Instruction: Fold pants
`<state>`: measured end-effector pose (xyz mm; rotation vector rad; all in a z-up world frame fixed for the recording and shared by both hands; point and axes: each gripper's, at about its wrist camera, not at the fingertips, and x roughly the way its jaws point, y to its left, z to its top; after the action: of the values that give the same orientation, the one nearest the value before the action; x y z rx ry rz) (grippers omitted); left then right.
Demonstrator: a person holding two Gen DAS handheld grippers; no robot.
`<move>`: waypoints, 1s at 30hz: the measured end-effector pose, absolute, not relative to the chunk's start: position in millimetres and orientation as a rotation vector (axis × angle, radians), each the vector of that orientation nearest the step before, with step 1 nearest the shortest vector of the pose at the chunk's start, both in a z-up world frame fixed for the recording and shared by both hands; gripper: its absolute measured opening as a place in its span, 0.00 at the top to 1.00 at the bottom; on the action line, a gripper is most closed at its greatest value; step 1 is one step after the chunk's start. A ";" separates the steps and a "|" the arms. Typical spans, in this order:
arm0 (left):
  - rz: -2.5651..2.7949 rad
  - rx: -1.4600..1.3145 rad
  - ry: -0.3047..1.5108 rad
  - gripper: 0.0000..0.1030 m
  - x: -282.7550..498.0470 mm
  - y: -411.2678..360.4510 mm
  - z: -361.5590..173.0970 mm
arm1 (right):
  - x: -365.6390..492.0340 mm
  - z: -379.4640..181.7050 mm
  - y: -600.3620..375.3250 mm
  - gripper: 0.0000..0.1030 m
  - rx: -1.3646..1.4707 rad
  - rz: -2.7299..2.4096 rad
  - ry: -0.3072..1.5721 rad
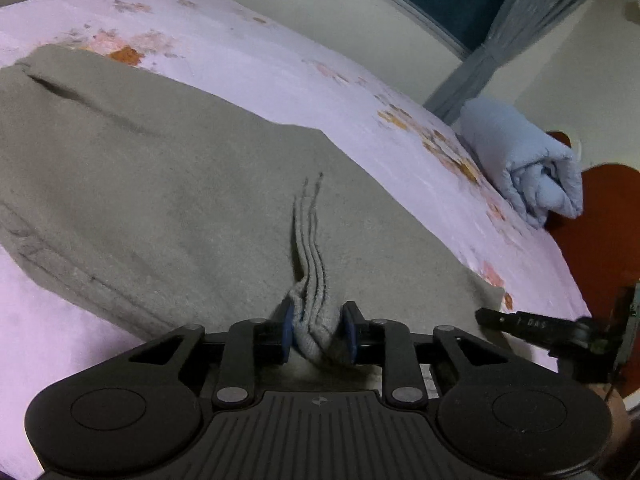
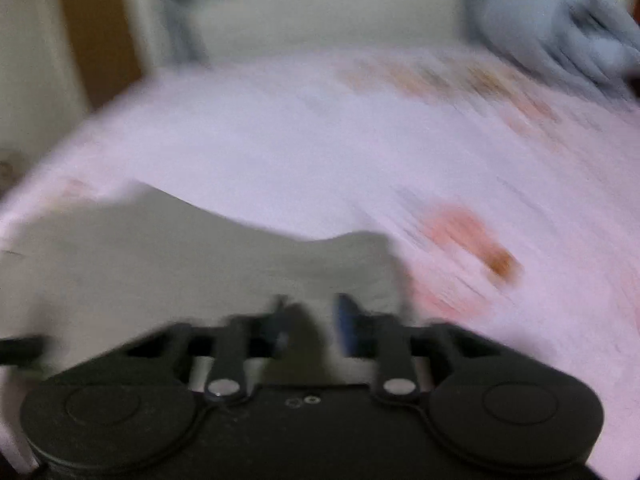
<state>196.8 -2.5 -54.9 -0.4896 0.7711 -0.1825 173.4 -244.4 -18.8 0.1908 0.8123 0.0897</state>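
Grey-green pants (image 1: pixel 160 184) lie spread on a bed with a pink flowered sheet (image 1: pixel 304 80). My left gripper (image 1: pixel 316 330) is shut on a bunched fold of the pants at their near edge, the layers pinched between the blue pads (image 1: pixel 285 332). The right gripper's finger (image 1: pixel 520 324) shows at the right of the left wrist view, near the pants' corner. The right wrist view is blurred by motion: my right gripper (image 2: pixel 310 324) is over the near edge of the pants (image 2: pixel 160 256), with cloth between its fingers, and seems shut on it.
A rolled pale blue blanket (image 1: pixel 524 160) lies at the far right end of the bed, also in the right wrist view (image 2: pixel 560 24). An orange headboard (image 1: pixel 600 216) stands behind it. A wall and a window with grey curtains (image 1: pixel 500 32) are beyond the bed.
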 end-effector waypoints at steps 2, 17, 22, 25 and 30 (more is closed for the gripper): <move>-0.191 -0.478 0.769 0.75 196.9 -3.9 -55.5 | 163.7 -13.4 -257.1 1.00 0.238 0.108 0.775; -0.269 -0.568 0.749 0.75 207.1 -7.8 -45.4 | 167.0 35.1 -267.5 0.75 0.253 0.151 0.619; -0.226 -0.548 0.834 0.75 215.0 -10.1 -66.5 | 155.2 32.5 -270.8 0.69 0.231 0.147 0.638; -0.227 -0.526 0.821 0.75 209.3 -10.6 -65.4 | 163.5 26.2 -258.5 0.69 0.222 0.203 0.656; -0.227 -0.564 0.845 0.75 211.5 0.0 -67.6 | 194.7 -10.9 -247.7 0.75 0.160 0.089 0.825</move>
<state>211.5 0.0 -67.6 -0.5643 0.8454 -0.2275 194.7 -247.7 -10.9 0.1605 0.8250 0.0889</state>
